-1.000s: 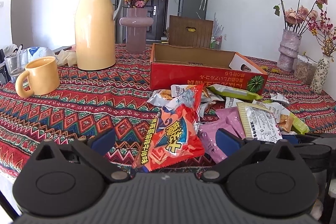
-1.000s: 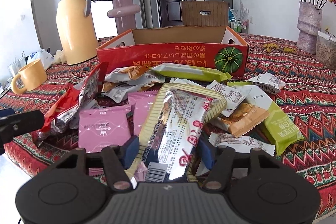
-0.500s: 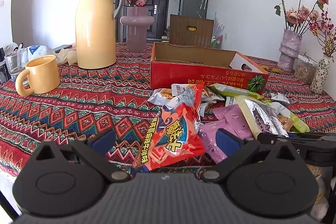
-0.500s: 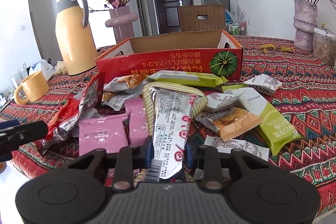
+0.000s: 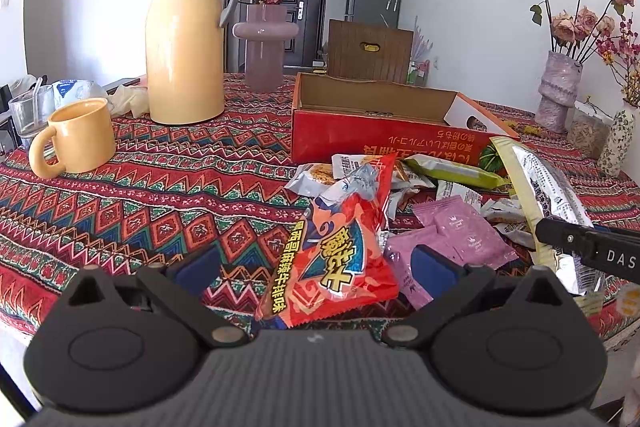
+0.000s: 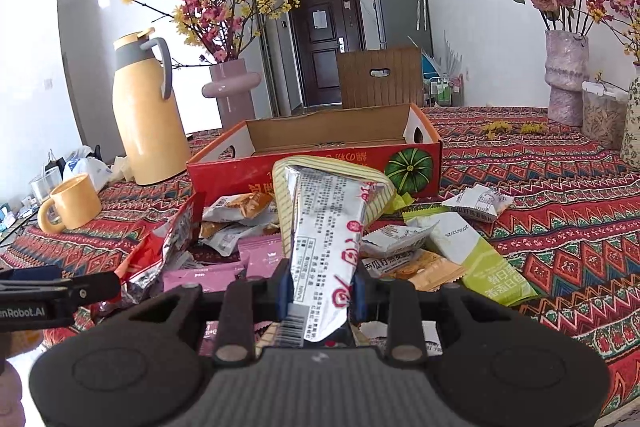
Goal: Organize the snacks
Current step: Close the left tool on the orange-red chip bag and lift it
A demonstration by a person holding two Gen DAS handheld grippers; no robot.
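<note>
Room: white walls, a dark door (image 6: 326,43) at the back, a grey fridge (image 6: 402,9) beside it.
Surface: patterned red tablecloth (image 5: 160,195) over the table; its near edge falls away just under both grippers.
Snack pile: mixed packets heaped on the cloth in front of the red cardboard box (image 6: 316,163), which stands open at the top with bare cardboard showing inside.
Right gripper (image 6: 320,291): pads closed narrowly on the lower part of a silver snack packet (image 6: 328,227) with yellow striped edges; the packet stands tilted up out of the pile, its top end overlapping the box front in the right wrist view.
Same packet from the left: silver snack packet (image 5: 548,203) pinched in the black fingers entering from the right edge.
Left gripper (image 5: 316,263): jaws wide apart, holding nothing; the red snack bag (image 5: 340,247) lies between the blue pads (image 5: 430,263), and whether they touch it cannot be told.
Beside the red bag: pink sachets (image 5: 460,231), and a green packet (image 5: 452,173) nearer the box.
Right side of pile: a long lime-green packet (image 6: 480,259) and an orange packet (image 6: 420,267) flat on the cloth.
Open room: bare cloth left of the pile up to the yellow mug (image 5: 76,135) and the yellow thermos jug (image 5: 186,39); bare cloth also right of the box.
Far edges: mauve vase (image 5: 266,43) behind the jug, textured vase of dried roses (image 6: 566,75) at the far right.
</note>
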